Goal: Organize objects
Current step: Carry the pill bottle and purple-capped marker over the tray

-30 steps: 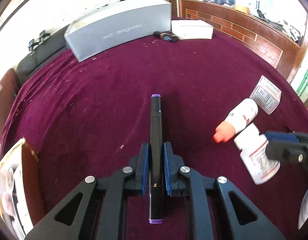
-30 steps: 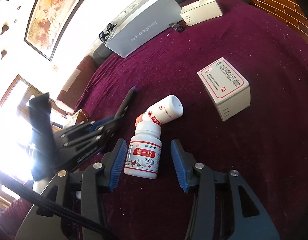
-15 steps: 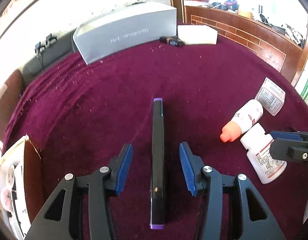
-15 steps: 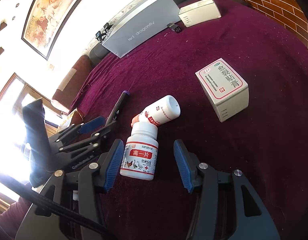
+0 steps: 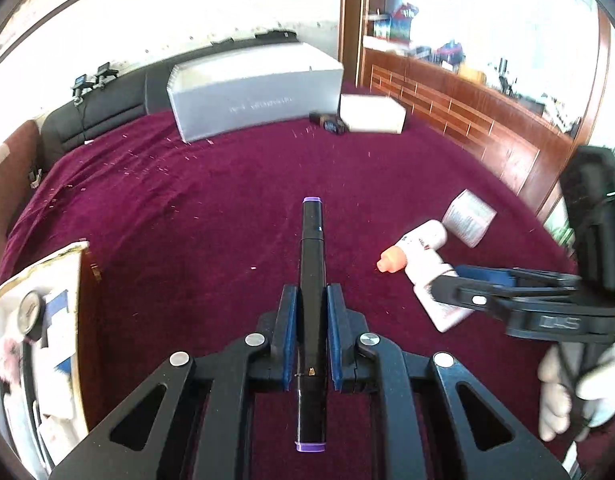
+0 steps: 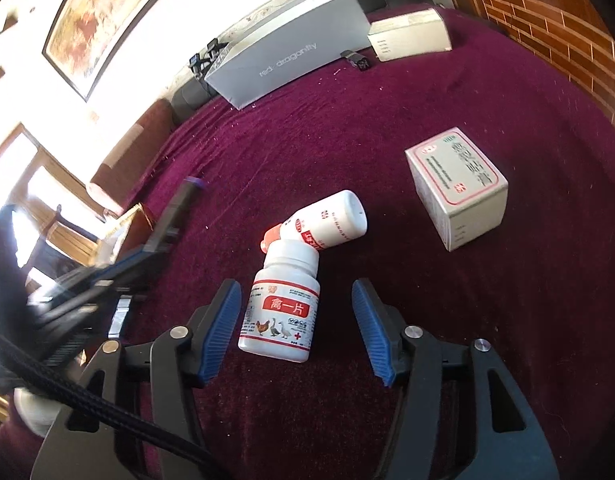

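On the maroon bench [image 6: 387, 128], near side, the left gripper [image 5: 310, 336] has its jaws pinching a black marker [image 5: 311, 280] with purple ends, along its length, far tip pointing away. Right of it the right gripper [image 6: 297, 330] has jaws spread, just been widening, around a white pill bottle [image 6: 281, 308] lying on the cloth; pads not touching it. A second white bottle [image 6: 327, 222] with an orange cap lies just beyond, touching the first bottle's cap. Both bottles capped, contents can't tell. Further right a closed white medicine carton [image 6: 455, 186] stands apart. At the far edge, a long grey box [image 6: 291, 52] and a smaller white box [image 6: 409, 34], both closed, a small dark item [image 6: 357, 60] between them. Near left, an open box [image 5: 35, 340] holds white packets and a round item, blurred.
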`<state>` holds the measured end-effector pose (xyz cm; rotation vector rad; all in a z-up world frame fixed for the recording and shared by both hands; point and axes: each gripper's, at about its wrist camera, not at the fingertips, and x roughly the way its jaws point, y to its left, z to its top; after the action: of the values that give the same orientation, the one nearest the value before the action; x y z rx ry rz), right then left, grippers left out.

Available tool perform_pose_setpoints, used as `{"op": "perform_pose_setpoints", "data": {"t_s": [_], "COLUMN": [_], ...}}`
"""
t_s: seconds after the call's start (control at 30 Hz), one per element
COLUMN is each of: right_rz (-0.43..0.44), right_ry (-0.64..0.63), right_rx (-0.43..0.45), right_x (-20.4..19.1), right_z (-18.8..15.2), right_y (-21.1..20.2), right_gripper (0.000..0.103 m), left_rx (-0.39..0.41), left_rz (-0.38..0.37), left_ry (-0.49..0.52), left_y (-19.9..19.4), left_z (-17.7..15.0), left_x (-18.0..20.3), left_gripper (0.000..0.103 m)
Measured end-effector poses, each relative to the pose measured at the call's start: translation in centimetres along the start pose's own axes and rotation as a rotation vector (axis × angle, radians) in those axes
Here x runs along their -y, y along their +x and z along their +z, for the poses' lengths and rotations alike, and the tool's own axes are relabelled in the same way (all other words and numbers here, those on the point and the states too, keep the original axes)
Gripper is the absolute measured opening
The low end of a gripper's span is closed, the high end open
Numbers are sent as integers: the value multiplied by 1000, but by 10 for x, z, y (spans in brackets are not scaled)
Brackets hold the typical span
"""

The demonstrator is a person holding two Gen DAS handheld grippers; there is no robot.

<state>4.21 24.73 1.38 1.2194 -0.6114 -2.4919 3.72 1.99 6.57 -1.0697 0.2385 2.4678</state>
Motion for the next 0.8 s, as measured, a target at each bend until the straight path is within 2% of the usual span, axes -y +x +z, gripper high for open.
{"op": "perform_pose_setpoints", "data": {"t_s": [0.17,0.23,0.37,0.6,0.8], "right_rz": [-67,-67,-130,-247,-376], "right_ry": [26,54,51,-65,-122], "right_rx": [-28,-5,39,-2,-32], "right_x": [-6,-3,-5,-38,-56], "right_z": [-1,-1,1,-1,0], "right_y": [-6,-17,-36,-16,8], "right_gripper": [57,57,57,57,57], "left_rx": [65,79,97,137,123], "left_rz": [18,15,23,49,54], "left_ry": [-41,-82,-137,-160,-176], "left_y": [-42,-57,-77,-97,-97], "left_z": [-15,-24,-39,-56,-68], "left_x": [-20,-31,-47,-59,-68], "left_gripper": [12,12,12,12,12]}}
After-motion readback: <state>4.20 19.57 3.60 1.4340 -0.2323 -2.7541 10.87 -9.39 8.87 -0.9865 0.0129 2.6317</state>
